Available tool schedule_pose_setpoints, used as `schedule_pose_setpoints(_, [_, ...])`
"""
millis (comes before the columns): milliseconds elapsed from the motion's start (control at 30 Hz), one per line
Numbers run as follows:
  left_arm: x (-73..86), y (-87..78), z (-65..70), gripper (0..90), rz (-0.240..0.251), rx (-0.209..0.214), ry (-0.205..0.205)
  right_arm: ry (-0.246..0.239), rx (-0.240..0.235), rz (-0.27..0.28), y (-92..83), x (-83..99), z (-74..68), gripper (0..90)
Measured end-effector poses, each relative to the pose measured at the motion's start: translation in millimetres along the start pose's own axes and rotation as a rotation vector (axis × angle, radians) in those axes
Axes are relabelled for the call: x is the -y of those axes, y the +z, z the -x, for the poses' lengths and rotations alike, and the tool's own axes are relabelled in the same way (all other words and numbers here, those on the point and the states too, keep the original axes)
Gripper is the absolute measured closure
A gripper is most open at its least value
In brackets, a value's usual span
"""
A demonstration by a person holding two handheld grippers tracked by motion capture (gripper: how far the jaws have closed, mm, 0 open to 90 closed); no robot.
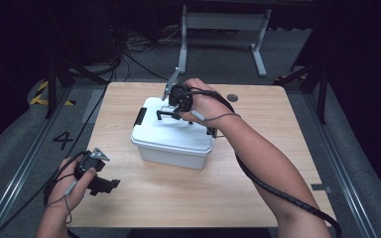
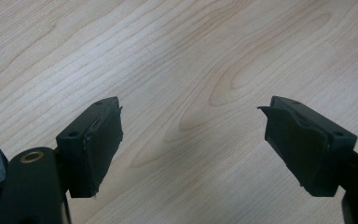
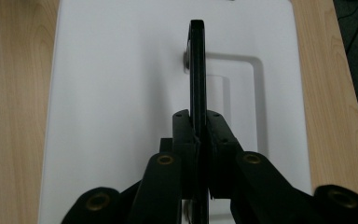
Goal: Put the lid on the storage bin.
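Left tongs [image 2: 191,140] agape, right tongs [image 3: 199,135] clamped

Lab: dark cables [image 1: 129,54], marked floor [image 1: 62,139]

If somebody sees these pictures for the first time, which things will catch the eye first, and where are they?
The white lidded box stands near the middle of the wooden table, bright against the dark room. The right tongs are shut on its black handle, which stands upright above the lid. The left tongs rest open over bare wood near the table's front left corner, holding nothing.
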State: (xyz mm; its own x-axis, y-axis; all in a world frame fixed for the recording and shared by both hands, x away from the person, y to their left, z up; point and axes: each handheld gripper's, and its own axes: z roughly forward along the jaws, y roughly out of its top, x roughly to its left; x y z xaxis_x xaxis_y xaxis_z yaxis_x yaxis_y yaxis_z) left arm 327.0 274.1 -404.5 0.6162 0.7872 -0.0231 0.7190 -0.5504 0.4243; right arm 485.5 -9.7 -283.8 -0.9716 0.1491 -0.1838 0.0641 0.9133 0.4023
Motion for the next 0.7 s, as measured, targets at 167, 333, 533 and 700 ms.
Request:
schedule_pose_setpoints(167, [0.2, -0.5, -0.6, 19.5, 0.001, -0.006, -0.001, 0.022, -0.003, 0.024, 1.4, 7.4, 0.0, 84.9])
schedule_pose_setpoints(333, [-0.8, 0.0, 1.0, 19.5, -0.005, 0.000, 0.002, 0.005, 0.010, 0.006, 1.0, 4.7, -4.0, 84.8])
schedule_pose_setpoints(533, [-0.9, -0.3, -0.5, 19.5, 0.003, -0.003, 0.008, 0.059, -0.020, 0.012, -1.0, 6.0, -5.2, 76.5])
schedule_pose_setpoints(700, [-0.1, 1.6, -1.9, 19.6, -0.001, 0.001, -0.001, 0.087, -0.042, 0.075, -13.2, 5.1, -11.0, 69.3])
